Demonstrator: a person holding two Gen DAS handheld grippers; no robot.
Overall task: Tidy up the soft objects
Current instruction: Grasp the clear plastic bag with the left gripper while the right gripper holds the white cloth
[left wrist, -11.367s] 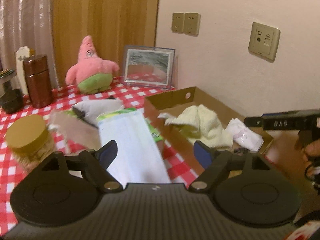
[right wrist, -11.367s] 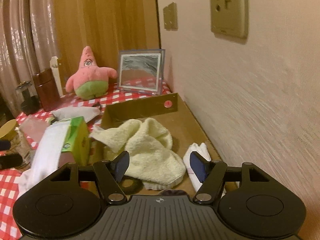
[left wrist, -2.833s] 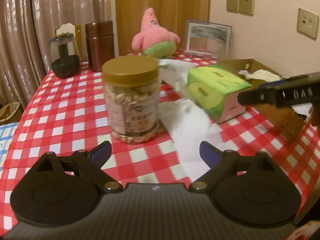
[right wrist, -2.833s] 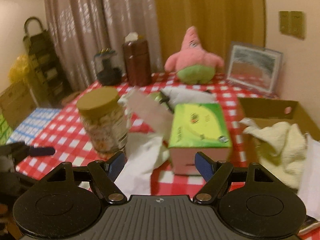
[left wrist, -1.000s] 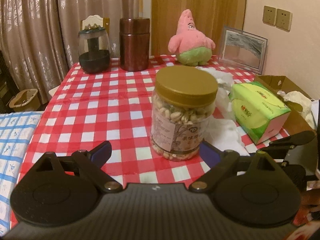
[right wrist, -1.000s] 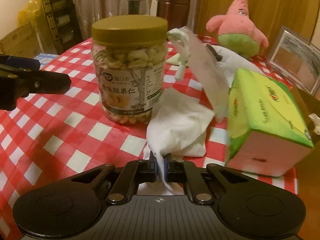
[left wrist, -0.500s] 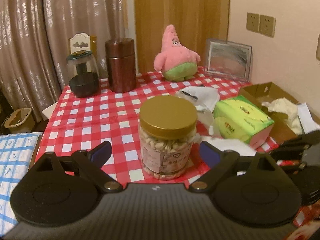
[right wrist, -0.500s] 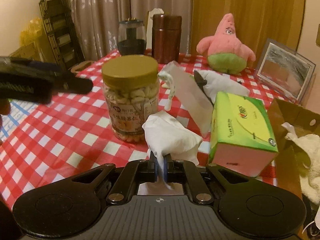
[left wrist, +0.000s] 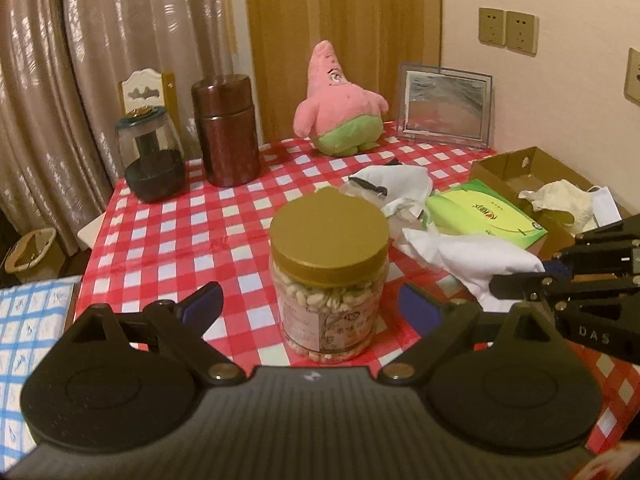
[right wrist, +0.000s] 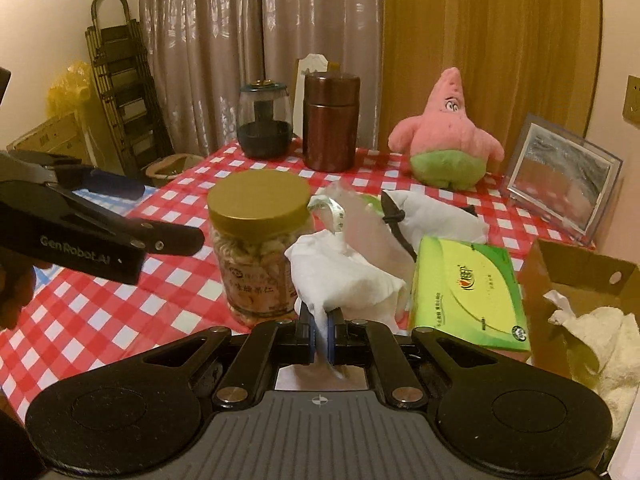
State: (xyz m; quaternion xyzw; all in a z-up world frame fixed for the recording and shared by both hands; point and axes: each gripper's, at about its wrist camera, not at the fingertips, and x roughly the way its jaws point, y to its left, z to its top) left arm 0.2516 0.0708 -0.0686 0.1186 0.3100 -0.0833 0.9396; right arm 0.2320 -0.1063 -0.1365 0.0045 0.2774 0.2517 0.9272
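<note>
My right gripper is shut on a white cloth and holds it lifted above the red checked table; the cloth also shows in the left wrist view, pinched by the right gripper. My left gripper is open and empty, just in front of a nut jar. A cardboard box at the right holds a cream towel. A pink starfish plush sits at the back. Another white cloth lies behind the tissue box.
A green tissue box lies between jar and cardboard box. A brown canister, a dark glass jar and a picture frame stand at the back. A clear plastic bag lies beside the nut jar.
My right gripper closed on the white cloth and has lifted it off the table, pulling back. My left gripper has drawn back and stays open.
</note>
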